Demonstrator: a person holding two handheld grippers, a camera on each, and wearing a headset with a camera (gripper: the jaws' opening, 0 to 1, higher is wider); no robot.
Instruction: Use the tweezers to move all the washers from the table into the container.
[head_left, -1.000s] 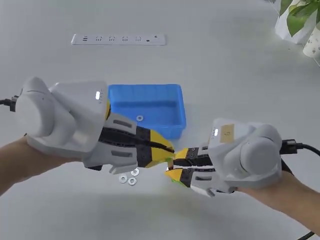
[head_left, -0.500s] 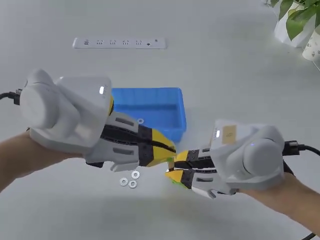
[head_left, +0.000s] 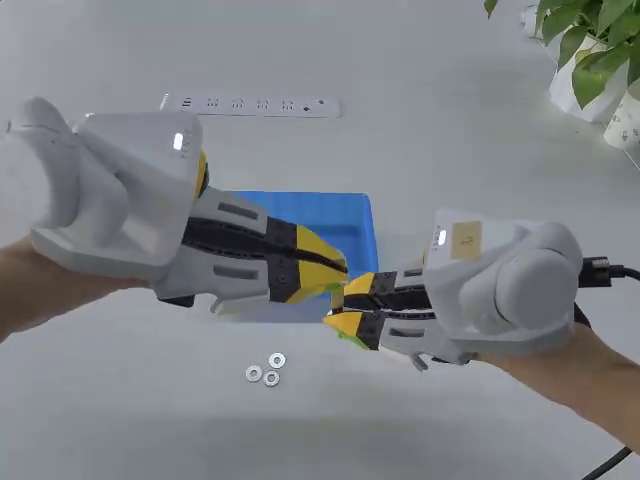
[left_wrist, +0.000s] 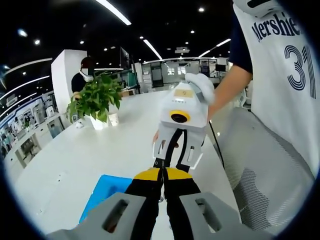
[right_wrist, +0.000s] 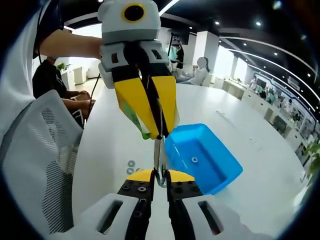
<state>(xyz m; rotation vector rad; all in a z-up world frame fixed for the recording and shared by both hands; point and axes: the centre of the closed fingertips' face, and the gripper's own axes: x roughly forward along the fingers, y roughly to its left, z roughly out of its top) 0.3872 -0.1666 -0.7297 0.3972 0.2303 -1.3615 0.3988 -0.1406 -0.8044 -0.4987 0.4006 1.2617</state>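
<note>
My two grippers meet tip to tip above the white table (head_left: 450, 150). The left gripper (head_left: 338, 282) and the right gripper (head_left: 340, 318) are both shut on thin silver tweezers (right_wrist: 159, 150), which span the short gap between their yellow jaws. A green piece (right_wrist: 136, 121) shows beside the left gripper's jaw. Three small washers (head_left: 266, 369) lie together on the table below the grippers, also seen as washers (right_wrist: 131, 167) in the right gripper view. The blue container (head_left: 352, 216) sits behind the grippers, partly hidden by the left one. One washer (right_wrist: 194, 160) lies inside the container (right_wrist: 220, 175).
A white power strip (head_left: 250, 104) lies at the table's far side. A potted plant (head_left: 592, 48) stands at the far right corner. A black cable (head_left: 606, 270) trails from the right gripper. A person in a jersey (left_wrist: 280, 75) and a mesh chair (left_wrist: 260, 165) are at the table's edge.
Both grippers have risen together, still tip to tip, and stand higher over the washers. The left gripper now covers more of the blue container. The head camera has shifted too.
</note>
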